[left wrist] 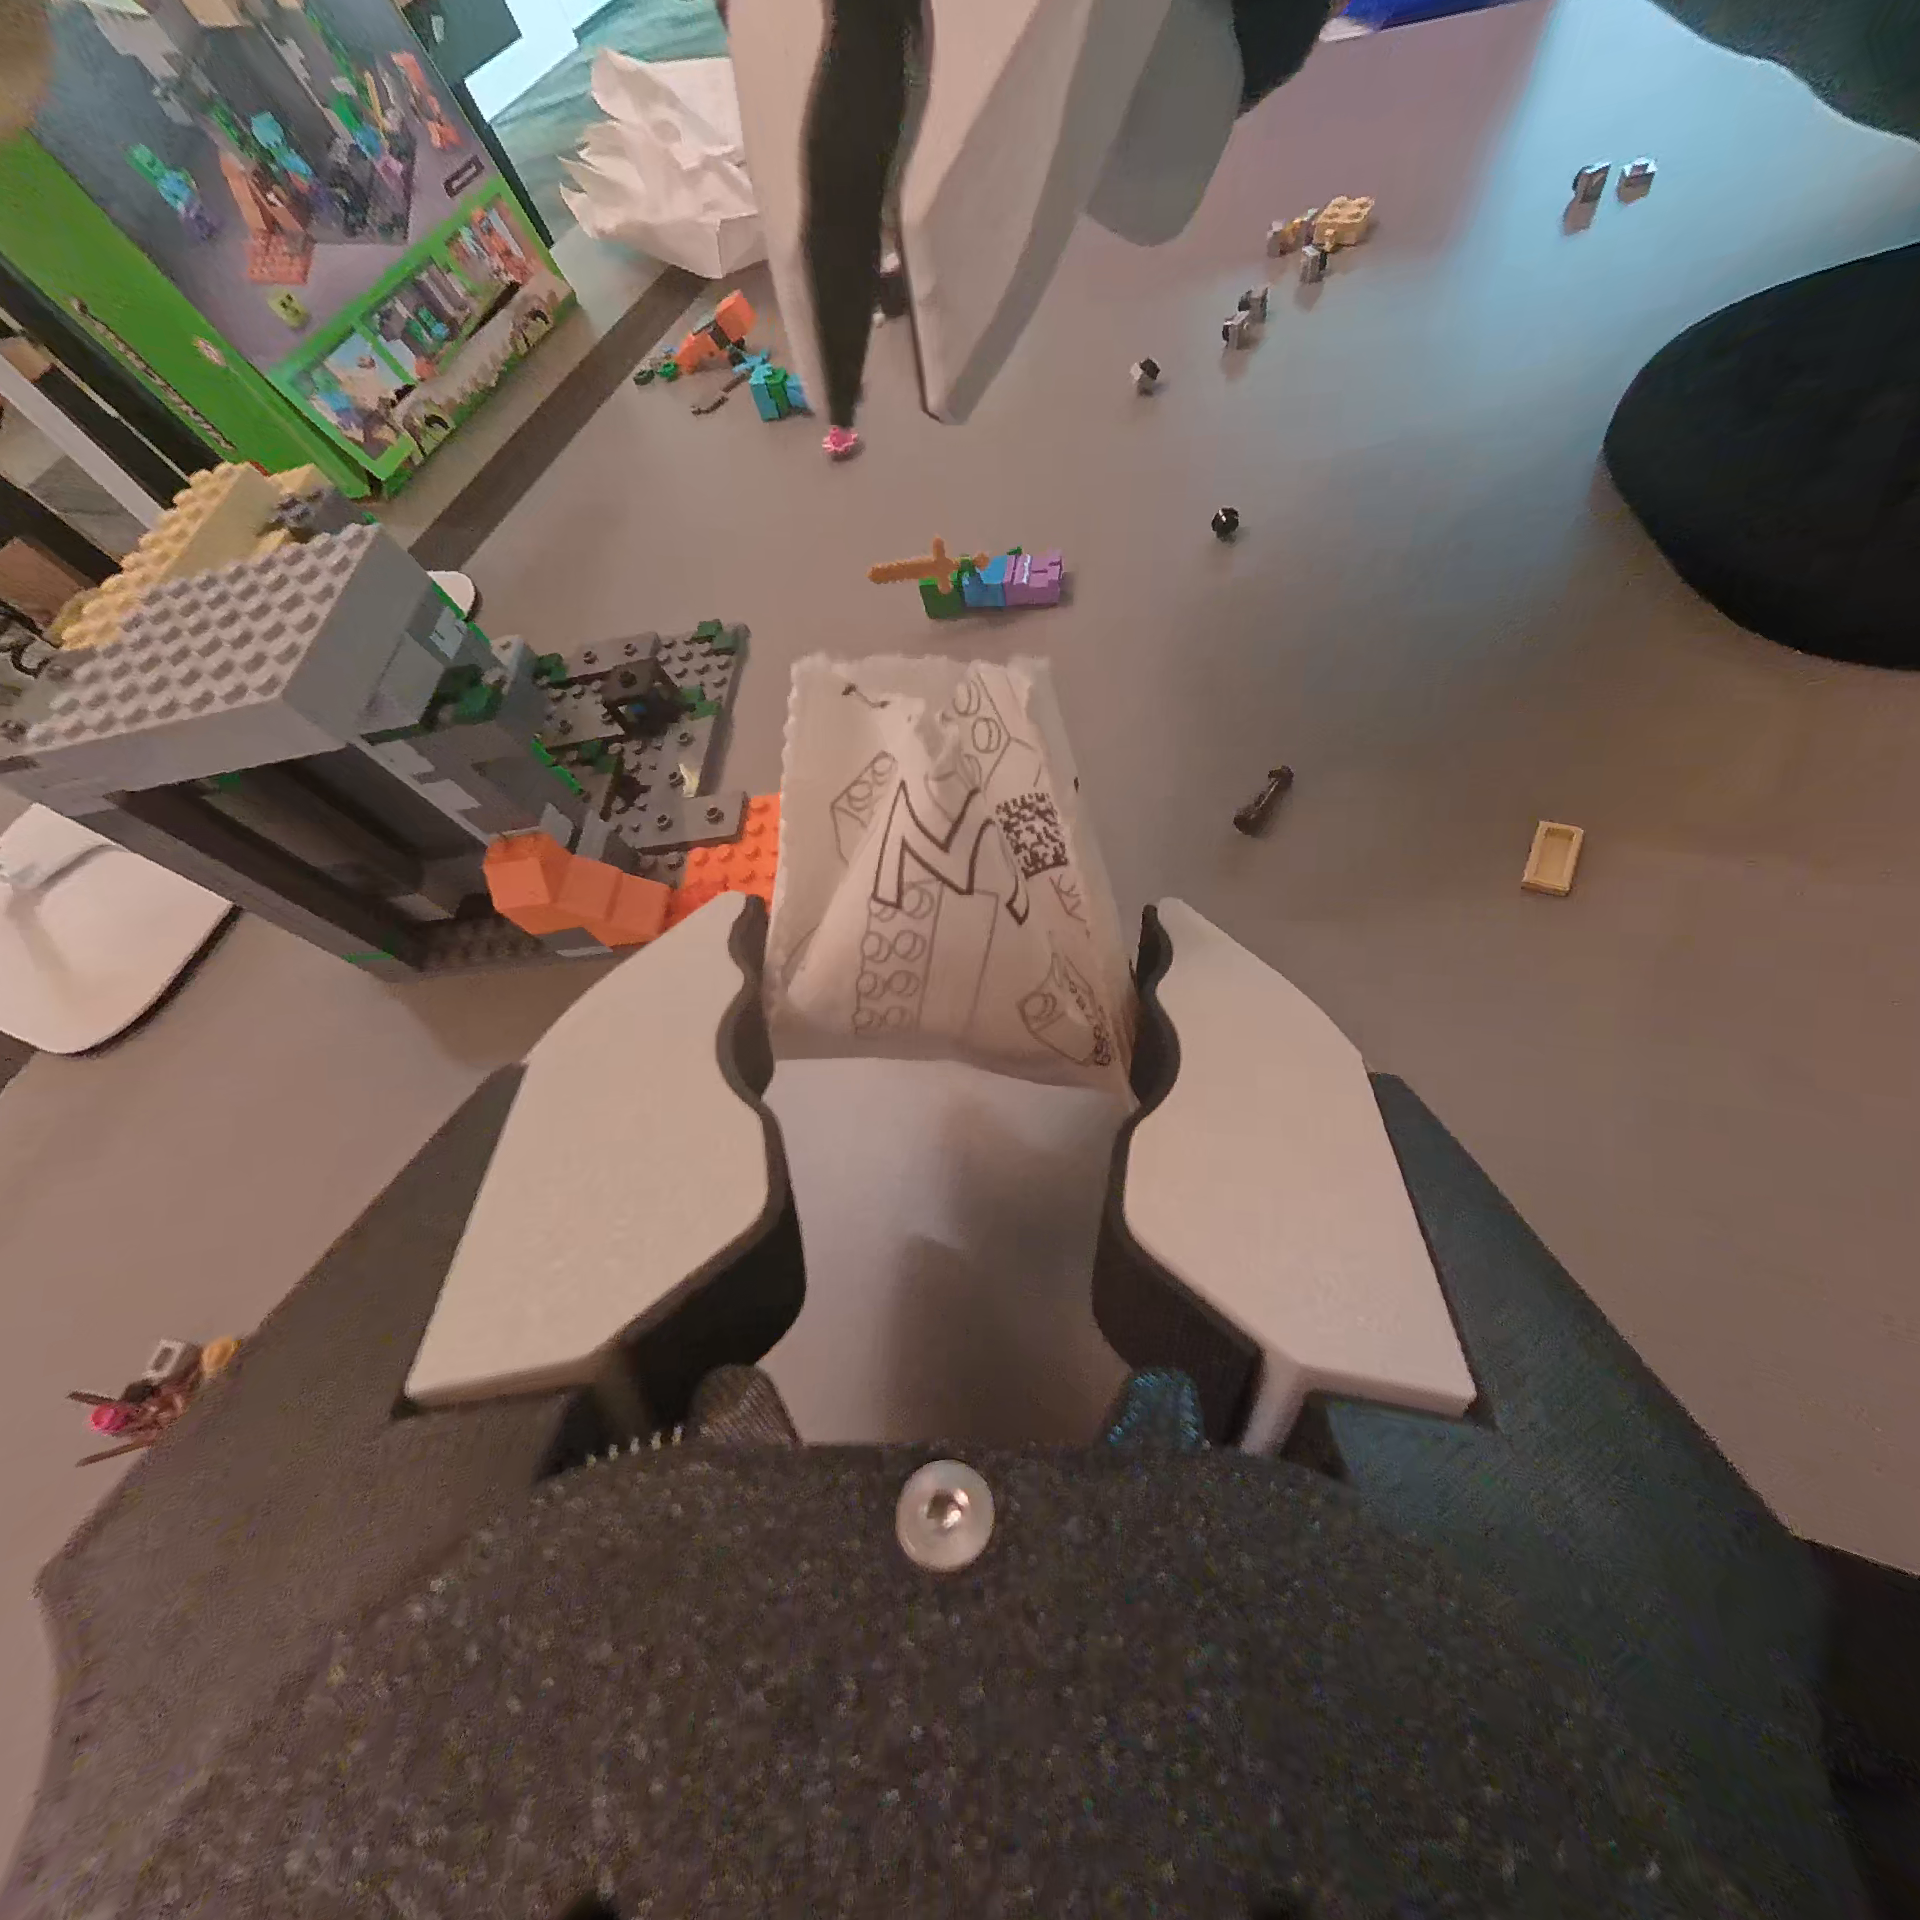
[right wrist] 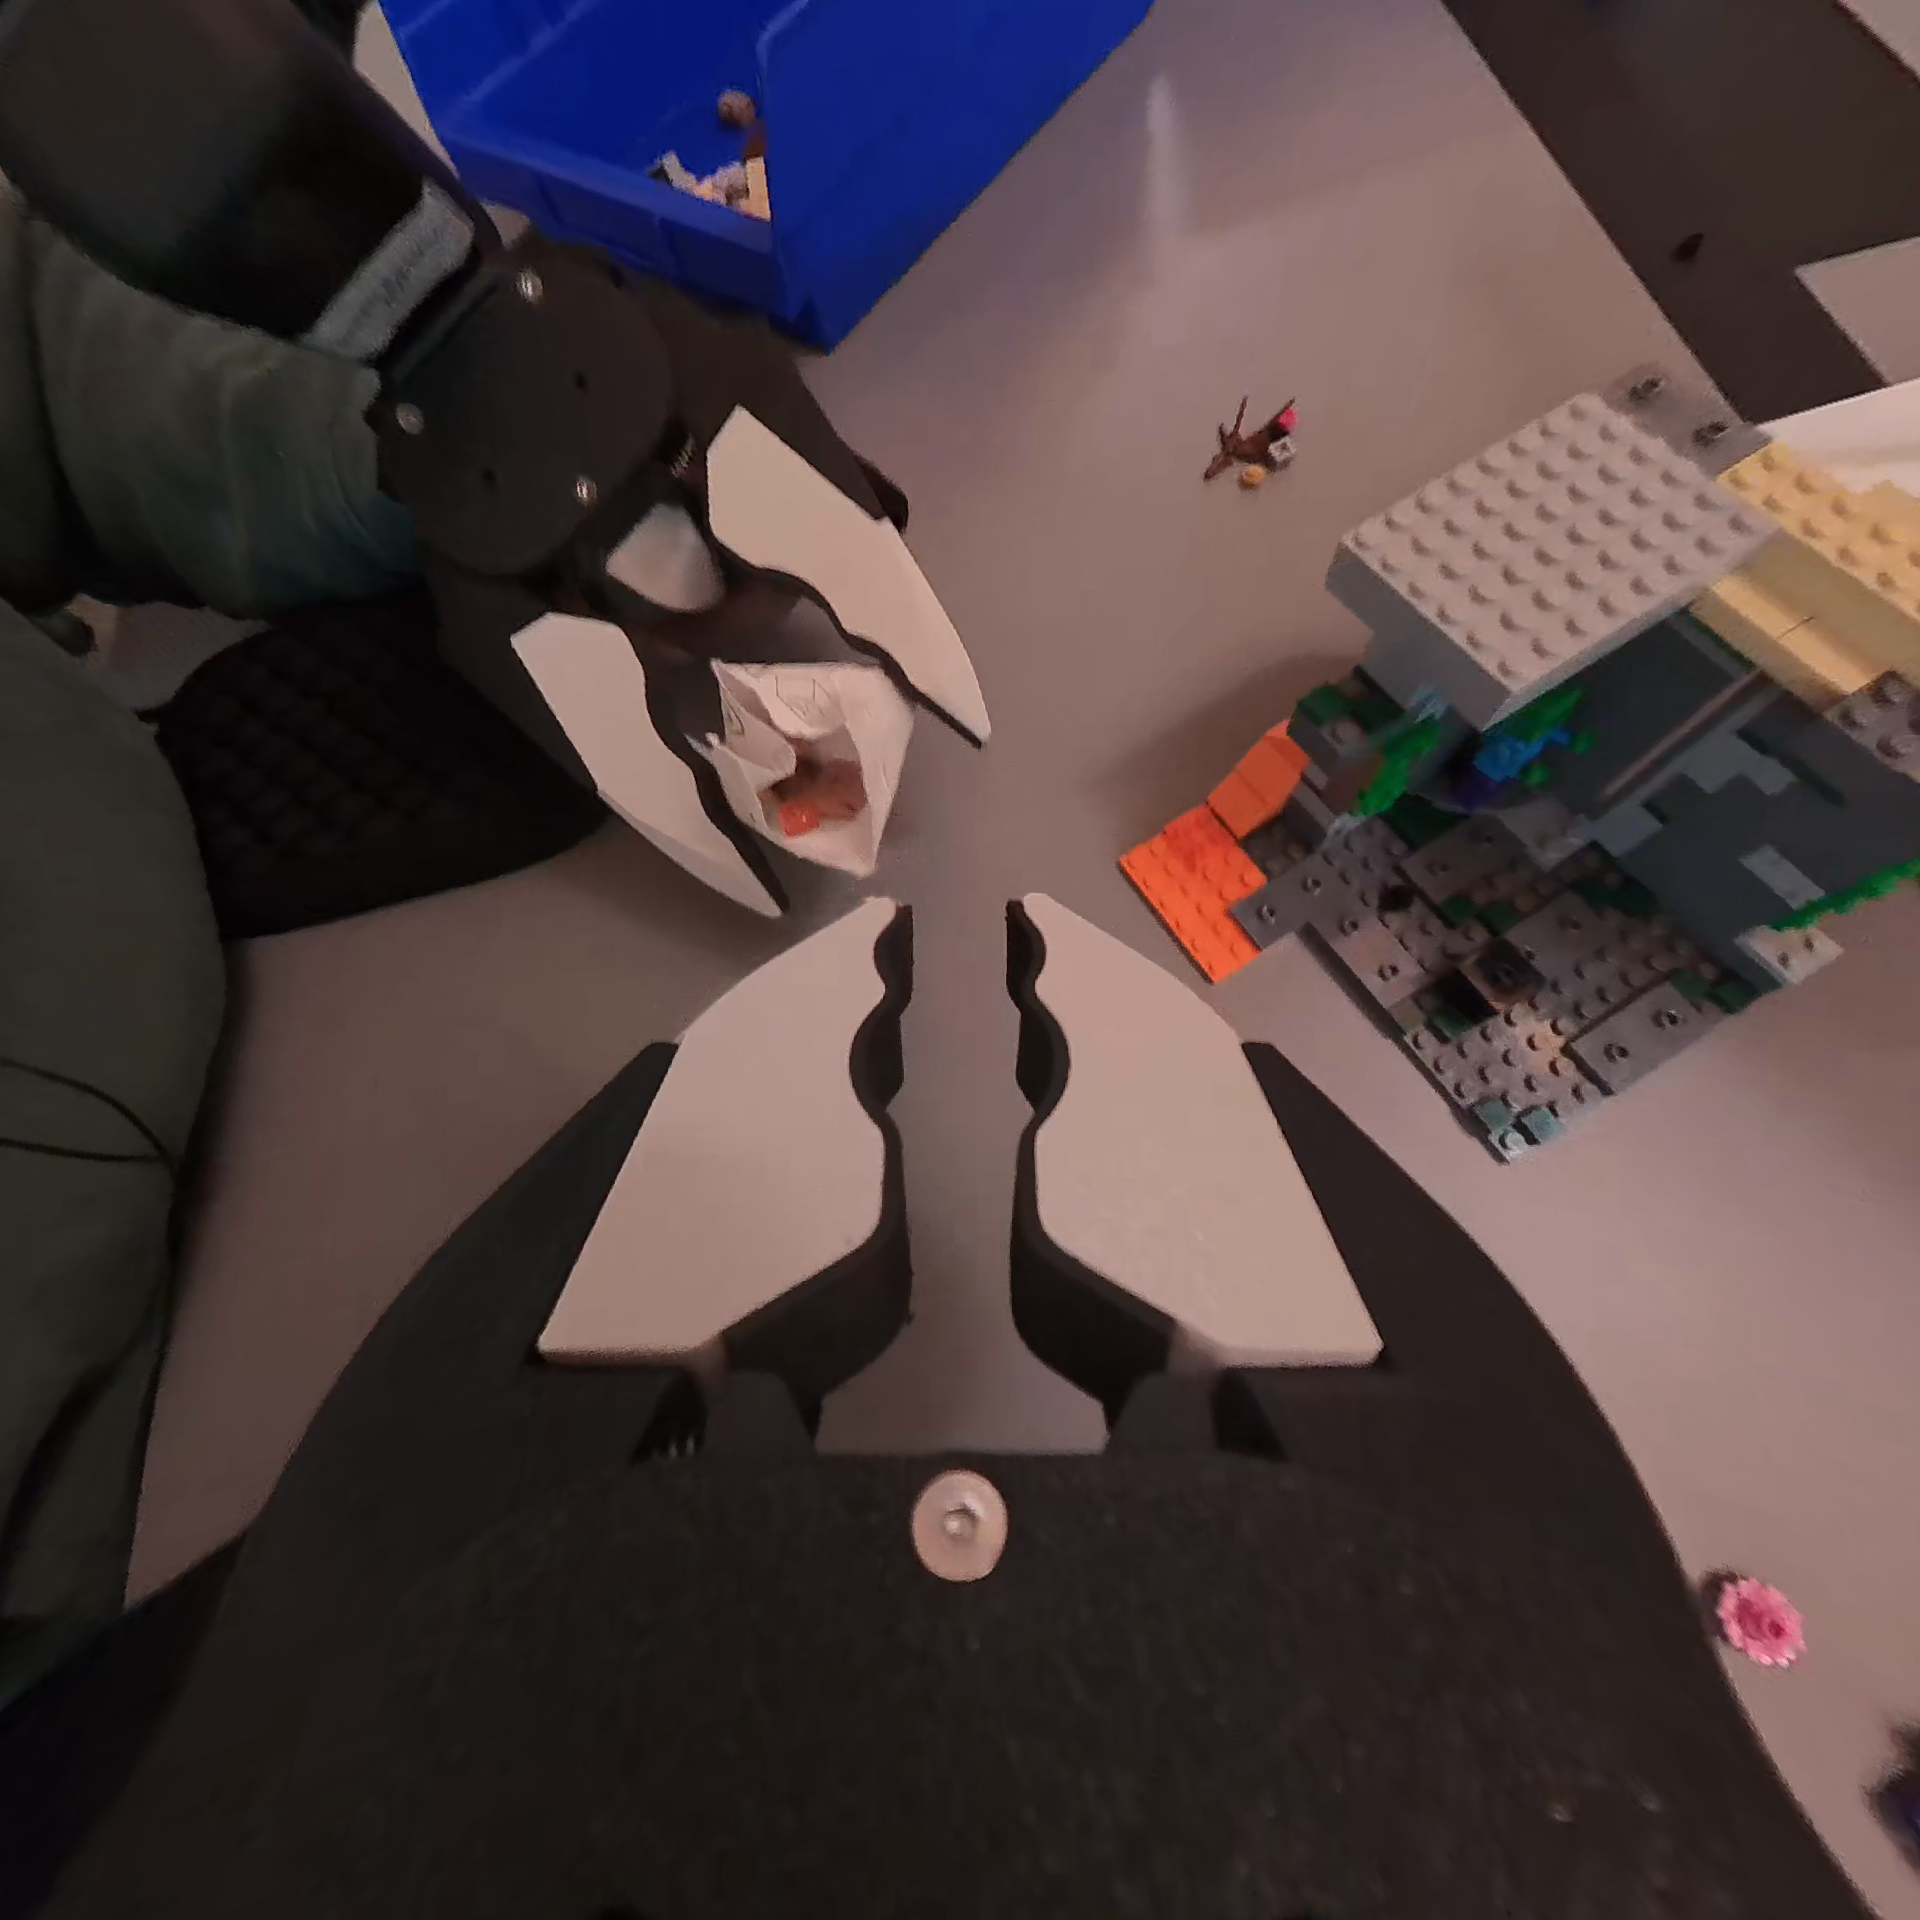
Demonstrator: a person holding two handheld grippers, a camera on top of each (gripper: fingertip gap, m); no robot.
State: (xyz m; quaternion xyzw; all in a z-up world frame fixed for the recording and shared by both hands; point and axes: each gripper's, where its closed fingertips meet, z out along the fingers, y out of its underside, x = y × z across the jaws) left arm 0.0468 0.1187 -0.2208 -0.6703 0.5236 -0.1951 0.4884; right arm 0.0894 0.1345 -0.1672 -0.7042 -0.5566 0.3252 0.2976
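Note:
My left gripper is shut on a white paper bag printed with black brick drawings, held above the grey table. In the right wrist view the left gripper holds the bag with its torn mouth open, and orange and brown pieces lie inside. My right gripper is empty, its jaws a narrow gap apart, just in front of the bag's mouth. It also shows in the left wrist view, pointing down at the far side near a pink flower piece.
A grey brick building on an orange and grey base stands beside the bag. A green toy box, crumpled white paper, a blue bin, a small brick figure, a tan tile and loose pieces lie around.

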